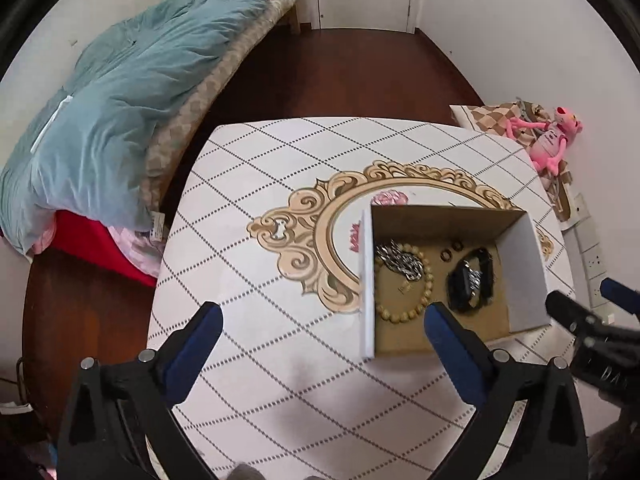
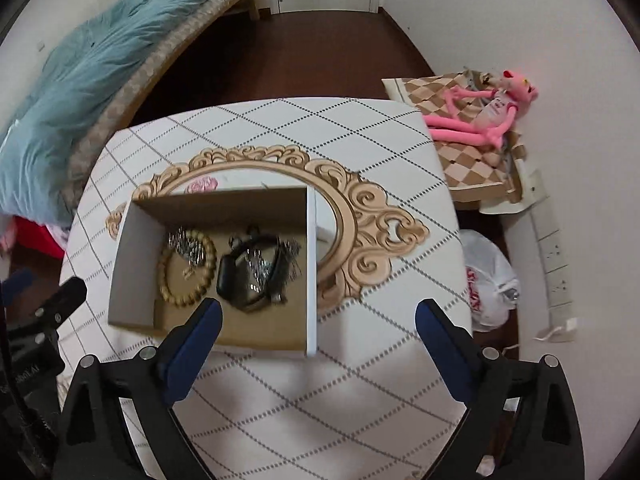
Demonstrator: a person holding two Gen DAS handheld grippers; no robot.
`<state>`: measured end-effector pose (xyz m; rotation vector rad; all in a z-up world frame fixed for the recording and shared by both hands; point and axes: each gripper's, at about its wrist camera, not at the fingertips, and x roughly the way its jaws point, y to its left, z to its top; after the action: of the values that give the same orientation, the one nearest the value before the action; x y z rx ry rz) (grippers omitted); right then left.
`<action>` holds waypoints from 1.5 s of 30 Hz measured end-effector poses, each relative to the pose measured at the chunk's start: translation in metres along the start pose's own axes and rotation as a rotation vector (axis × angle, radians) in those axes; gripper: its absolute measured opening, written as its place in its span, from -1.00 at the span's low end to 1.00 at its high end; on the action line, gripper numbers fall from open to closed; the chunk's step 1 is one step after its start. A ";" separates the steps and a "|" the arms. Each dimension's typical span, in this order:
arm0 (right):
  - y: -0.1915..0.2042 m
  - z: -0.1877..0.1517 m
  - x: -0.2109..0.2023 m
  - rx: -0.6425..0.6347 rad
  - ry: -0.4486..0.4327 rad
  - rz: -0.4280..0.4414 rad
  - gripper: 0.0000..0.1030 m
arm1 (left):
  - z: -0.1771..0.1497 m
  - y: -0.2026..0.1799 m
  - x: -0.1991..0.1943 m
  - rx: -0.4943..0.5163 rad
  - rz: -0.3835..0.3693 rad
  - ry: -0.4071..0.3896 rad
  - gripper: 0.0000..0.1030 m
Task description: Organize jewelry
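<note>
Both grippers, left gripper (image 1: 322,330) and right gripper (image 2: 318,326), gape wide, empty; bead bracelet (image 1: 404,280), chain (image 1: 400,262), watch (image 1: 468,284) lie inside box (image 1: 524,280); likely just dropped; next: check table (image 1: 260,340) for leftovers.

Right gripper (image 1: 592,332) body, seen from your left wrist: you can make out pale letters that look like "DA"; the rest is cut off.
Left gripper (image 2: 36,364) body, seen from your right wrist: you see a line of small pale print, too blurred to read.
Pink plush toy (image 2: 476,116) shirt: dark marks, not legible.
</note>
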<state>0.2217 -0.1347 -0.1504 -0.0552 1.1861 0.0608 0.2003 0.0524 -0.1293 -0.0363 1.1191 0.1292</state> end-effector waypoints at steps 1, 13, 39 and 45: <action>0.000 -0.003 -0.004 0.001 -0.003 -0.002 0.93 | -0.001 -0.001 -0.004 -0.001 0.002 -0.002 1.00; -0.003 -0.036 -0.114 0.026 -0.159 -0.007 0.96 | -0.023 0.000 -0.104 -0.007 -0.025 -0.138 1.00; 0.005 -0.106 -0.317 0.030 -0.458 -0.027 1.00 | -0.068 0.008 -0.271 -0.004 -0.047 -0.347 1.00; 0.002 -0.109 -0.317 0.041 -0.440 -0.031 1.00 | -0.070 0.005 -0.272 -0.003 -0.052 -0.338 1.00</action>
<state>0.0019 -0.1467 0.1023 -0.0221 0.7466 0.0198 0.0200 0.0274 0.0847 -0.0439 0.7796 0.0864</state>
